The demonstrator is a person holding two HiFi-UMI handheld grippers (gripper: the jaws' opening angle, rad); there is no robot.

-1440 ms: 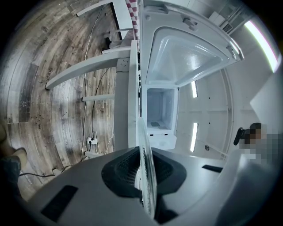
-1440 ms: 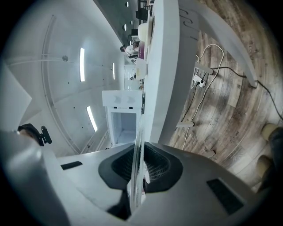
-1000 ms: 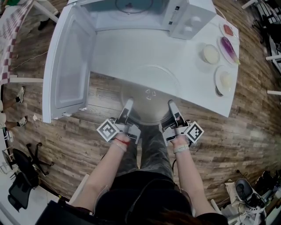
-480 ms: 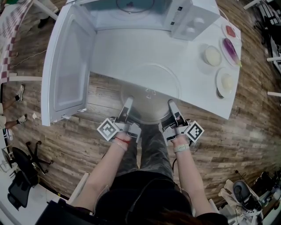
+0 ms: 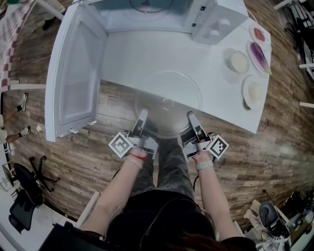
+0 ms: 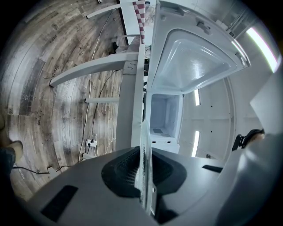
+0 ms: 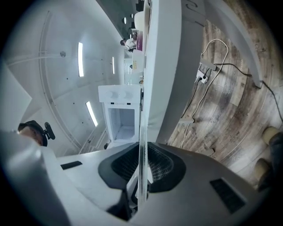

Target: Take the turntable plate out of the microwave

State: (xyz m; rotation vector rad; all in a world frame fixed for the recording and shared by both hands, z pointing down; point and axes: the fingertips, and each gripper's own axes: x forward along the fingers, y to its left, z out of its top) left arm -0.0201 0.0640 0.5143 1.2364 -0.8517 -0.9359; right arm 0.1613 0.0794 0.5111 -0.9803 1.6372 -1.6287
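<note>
A clear glass turntable plate (image 5: 168,104) hangs level, half over the front edge of the white table (image 5: 127,63) and half over the floor. My left gripper (image 5: 142,117) is shut on its near left rim and my right gripper (image 5: 192,120) on its near right rim. Edge-on, the plate (image 6: 145,145) runs between the ribbed pads of the left gripper (image 6: 143,176). The same plate (image 7: 141,132) shows in the right gripper (image 7: 141,174). The white microwave (image 5: 152,14) stands at the table's back with its door (image 5: 76,73) swung wide to the left.
Several small dishes of food sit on the table's right side: a cream bowl (image 5: 239,61), a plate with a purple piece (image 5: 258,50), another white plate (image 5: 252,91). The open door overhangs the wooden floor (image 5: 274,147). A black office chair (image 5: 24,196) stands at lower left.
</note>
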